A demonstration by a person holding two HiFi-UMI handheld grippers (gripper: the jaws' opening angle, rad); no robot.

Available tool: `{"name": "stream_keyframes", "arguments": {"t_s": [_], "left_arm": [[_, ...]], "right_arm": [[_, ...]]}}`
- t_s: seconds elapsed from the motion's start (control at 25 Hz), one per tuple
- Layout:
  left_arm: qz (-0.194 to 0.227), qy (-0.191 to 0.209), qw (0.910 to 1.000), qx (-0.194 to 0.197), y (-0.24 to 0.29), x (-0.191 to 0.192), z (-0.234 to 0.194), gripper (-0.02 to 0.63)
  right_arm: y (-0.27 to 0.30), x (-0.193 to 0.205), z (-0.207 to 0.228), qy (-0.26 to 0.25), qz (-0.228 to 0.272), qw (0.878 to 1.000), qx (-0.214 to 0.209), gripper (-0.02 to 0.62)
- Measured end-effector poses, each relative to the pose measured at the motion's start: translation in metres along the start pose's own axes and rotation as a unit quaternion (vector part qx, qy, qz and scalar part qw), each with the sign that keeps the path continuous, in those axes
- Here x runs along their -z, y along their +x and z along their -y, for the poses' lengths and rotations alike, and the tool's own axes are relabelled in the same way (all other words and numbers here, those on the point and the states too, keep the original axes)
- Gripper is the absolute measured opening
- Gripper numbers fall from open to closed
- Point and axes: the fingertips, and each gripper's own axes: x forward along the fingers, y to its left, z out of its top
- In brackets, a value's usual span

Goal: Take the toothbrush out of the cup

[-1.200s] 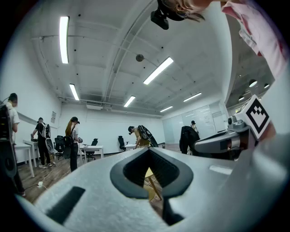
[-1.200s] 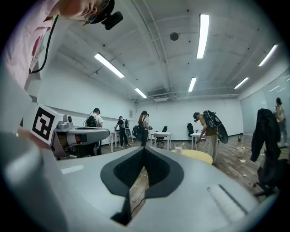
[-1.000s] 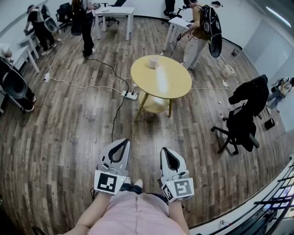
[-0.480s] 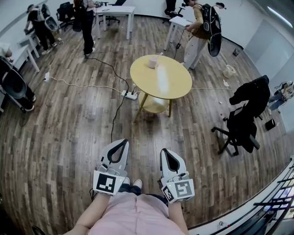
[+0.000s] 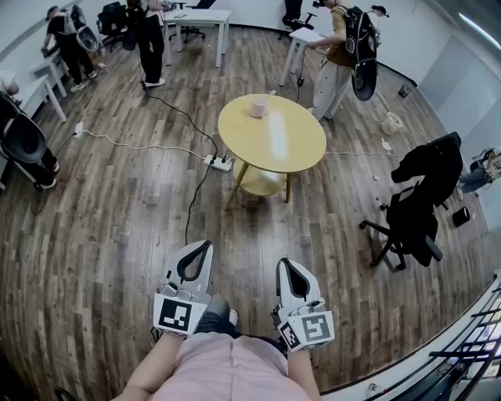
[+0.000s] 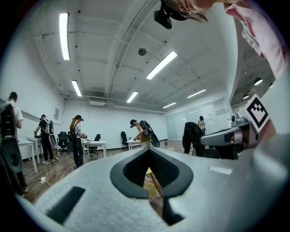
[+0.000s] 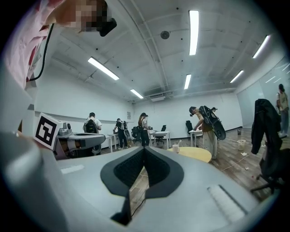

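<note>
A pale pink cup (image 5: 258, 106) stands near the far edge of the round yellow table (image 5: 274, 145), with a toothbrush handle sticking out of its top. In the right gripper view the cup (image 7: 176, 147) and its toothbrush show small on the table (image 7: 195, 154), well ahead. My left gripper (image 5: 206, 244) and right gripper (image 5: 282, 263) are held low in front of the body, far short of the table. Both point level toward it, shut and empty. Seen along its own jaws, the left gripper (image 6: 148, 150) has its tips together, as does the right gripper (image 7: 144, 148).
A white power strip (image 5: 221, 163) and its cables lie on the wood floor left of the table. A black chair draped with a jacket (image 5: 415, 200) stands to the right. A person with a backpack (image 5: 344, 47) stands beyond the table. White desks (image 5: 196, 19) and other people are at the back.
Both grippers have slid slightly lower in the head view and the table has drifted a little up and left. A knee now shows between the grippers. The jaws stay shut.
</note>
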Motion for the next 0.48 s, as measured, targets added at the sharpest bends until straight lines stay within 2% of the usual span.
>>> {"name": "stream_keyframes", "arguments": {"t_s": [0.48], "left_arm": [[0.009,0.003,0.9998,0.015,0.078,-0.003,-0.046,-0.002]], "right_arm": [[0.077,-0.004,0.04,0.012,-0.007,1.0,0.015,0.008]]}}
